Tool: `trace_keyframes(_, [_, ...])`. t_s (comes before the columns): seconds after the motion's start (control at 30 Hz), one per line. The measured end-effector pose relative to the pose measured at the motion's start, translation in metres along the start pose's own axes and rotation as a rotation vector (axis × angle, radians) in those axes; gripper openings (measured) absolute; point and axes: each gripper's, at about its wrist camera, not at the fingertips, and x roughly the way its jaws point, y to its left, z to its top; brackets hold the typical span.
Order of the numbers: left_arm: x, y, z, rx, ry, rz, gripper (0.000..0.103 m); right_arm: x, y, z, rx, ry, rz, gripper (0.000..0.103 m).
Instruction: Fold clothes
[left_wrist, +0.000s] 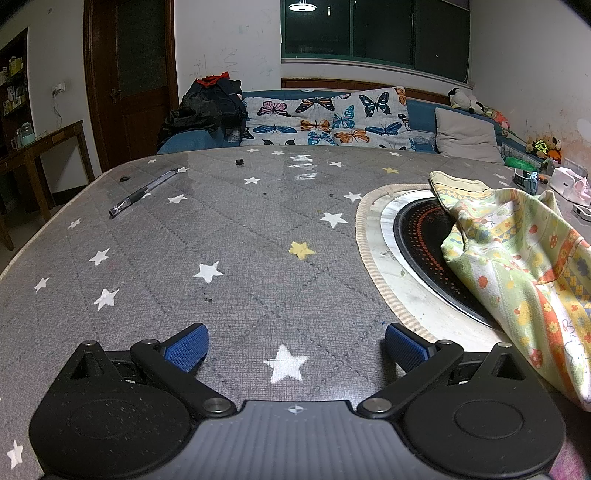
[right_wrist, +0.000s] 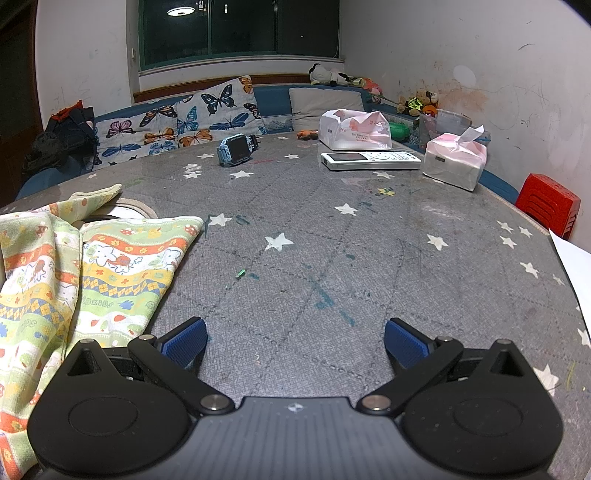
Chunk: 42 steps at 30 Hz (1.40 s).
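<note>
My left claw (left_wrist: 295, 347) gapes wide and empty over the quilted, star-printed desk (left_wrist: 229, 236), the crumpled patterned cotton garment (left_wrist: 517, 266) draping a round cooktop (left_wrist: 417, 240) between, right claw (right_wrist: 295, 343) likewise wide, empty.

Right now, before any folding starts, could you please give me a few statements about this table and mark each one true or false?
1. Both tongs, left and right, stand open with nothing between them. True.
2. The patterned garment is folded into a neat square. False: it lies loosely spread and rumpled.
3. Part of the garment lies over the round inset burner in the table. True.
4. The pen lies on top of the garment. False: it lies on the bare tablecloth, far across the table from it.
5. A white remote control lies between two tissue packs. True.
6. The watch is in the right tongs. False: it rests on the table near the far edge.
</note>
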Motion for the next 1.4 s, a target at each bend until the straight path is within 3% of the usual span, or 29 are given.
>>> trace_keyframes(0.4, [0.000, 0.000, 0.000, 0.004, 0.003, 0.006, 0.103, -0.003, -0.001, 0.001, -0.005, 0.004, -0.004, 0.103])
trace_keyframes(0.63, [-0.008, -0.005, 0.002, -0.017, 0.039, 0.049, 0.103, -0.007, -0.001, -0.001, -0.007, 0.006, 0.011, 0.103])
trace_keyframes(0.83, [-0.028, -0.013, -0.003, -0.042, 0.048, 0.070, 0.103, -0.029, 0.006, -0.011, -0.055, -0.015, 0.019, 0.103])
trace_keyframes(1.0, [-0.044, -0.029, -0.009, -0.037, 0.085, 0.081, 0.103, -0.055, 0.012, -0.017, -0.056, -0.026, 0.081, 0.103])
trace_keyframes(1.4, [-0.073, -0.063, -0.025, -0.021, 0.143, 0.032, 0.103, -0.113, 0.029, -0.038, -0.116, -0.049, 0.182, 0.103])
